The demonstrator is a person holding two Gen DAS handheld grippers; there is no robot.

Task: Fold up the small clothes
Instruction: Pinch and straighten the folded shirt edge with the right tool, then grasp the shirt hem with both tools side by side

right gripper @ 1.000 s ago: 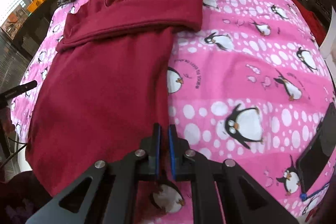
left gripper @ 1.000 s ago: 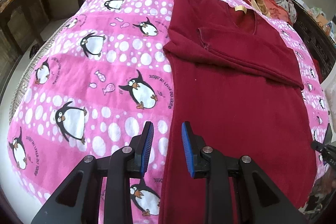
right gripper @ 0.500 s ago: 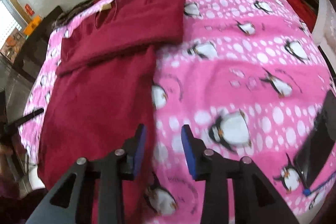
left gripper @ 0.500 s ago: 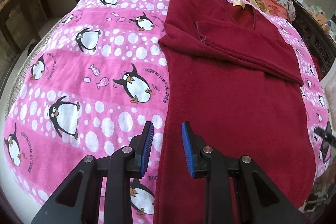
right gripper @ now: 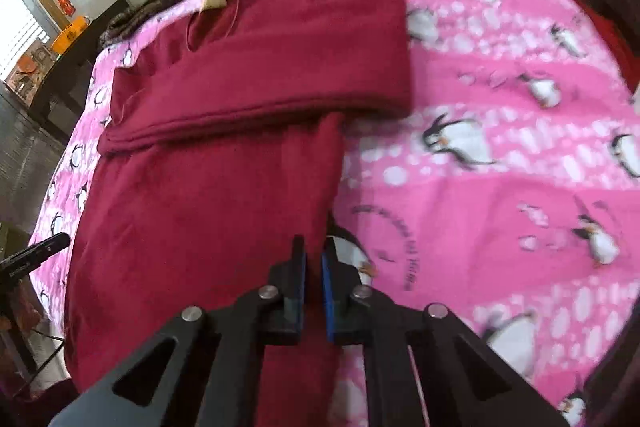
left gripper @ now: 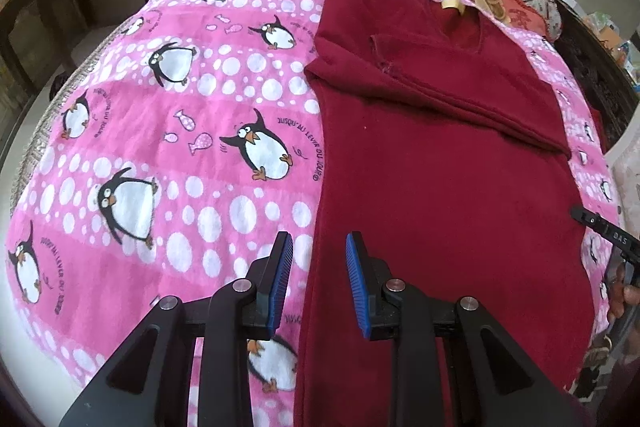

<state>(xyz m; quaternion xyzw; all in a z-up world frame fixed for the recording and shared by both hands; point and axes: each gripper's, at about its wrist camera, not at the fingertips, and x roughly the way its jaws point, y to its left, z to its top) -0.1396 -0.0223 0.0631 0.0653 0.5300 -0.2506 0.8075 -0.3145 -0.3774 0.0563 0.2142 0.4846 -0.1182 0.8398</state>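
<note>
My right tongs (right gripper: 314,267) snapped closed on sweater (right gripper: 208,211) edge after gaping wide; left tongs (left gripper: 318,267) unchanged, open, empty over sweater (left gripper: 440,187) edge on bed blanket (left gripper: 160,107). Only right view shows pinch.

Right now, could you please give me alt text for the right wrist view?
The right gripper has just closed its jaws on the side edge of a maroon sweater, sleeves folded across, lying on a pink penguin blanket.
</note>
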